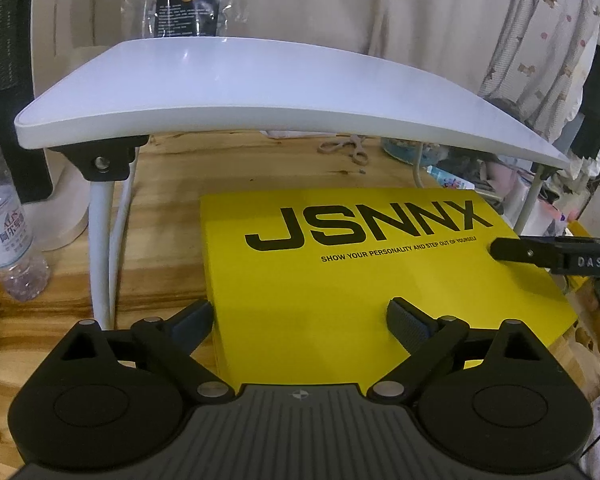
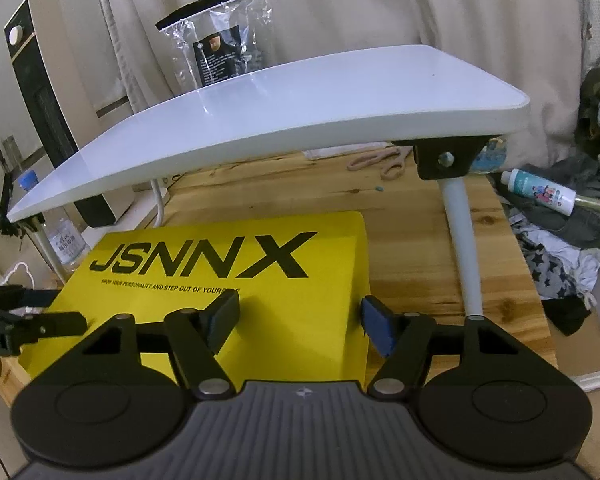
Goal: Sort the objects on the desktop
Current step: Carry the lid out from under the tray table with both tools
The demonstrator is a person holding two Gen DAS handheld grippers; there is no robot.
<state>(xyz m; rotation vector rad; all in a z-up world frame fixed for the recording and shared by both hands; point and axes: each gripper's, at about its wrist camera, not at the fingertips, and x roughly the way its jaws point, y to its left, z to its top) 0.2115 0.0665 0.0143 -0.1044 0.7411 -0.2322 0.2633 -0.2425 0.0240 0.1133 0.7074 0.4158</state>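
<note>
A flat yellow box (image 1: 339, 292) printed "JSNNX" lies on the wooden table (image 1: 168, 248), in front of a raised white shelf (image 1: 260, 92). My left gripper (image 1: 300, 320) is open at the box's near left corner, one finger off the left edge and the other over the lid. My right gripper (image 2: 300, 322) is open at the near right part of the yellow box (image 2: 260, 312), its right finger by the box's right edge. Each gripper shows in the other's view: the right gripper (image 1: 511, 252) and the left gripper (image 2: 56, 308), both low over the lid.
A clear plastic bag (image 2: 220, 48) stands on the white shelf (image 2: 300, 100). Scissors (image 2: 379, 160) lie under the shelf at the back. A water bottle (image 1: 8, 232) and a heater (image 2: 48, 100) stand to the left. A tube (image 2: 539, 196) and heaped clothes (image 2: 559, 248) lie to the right.
</note>
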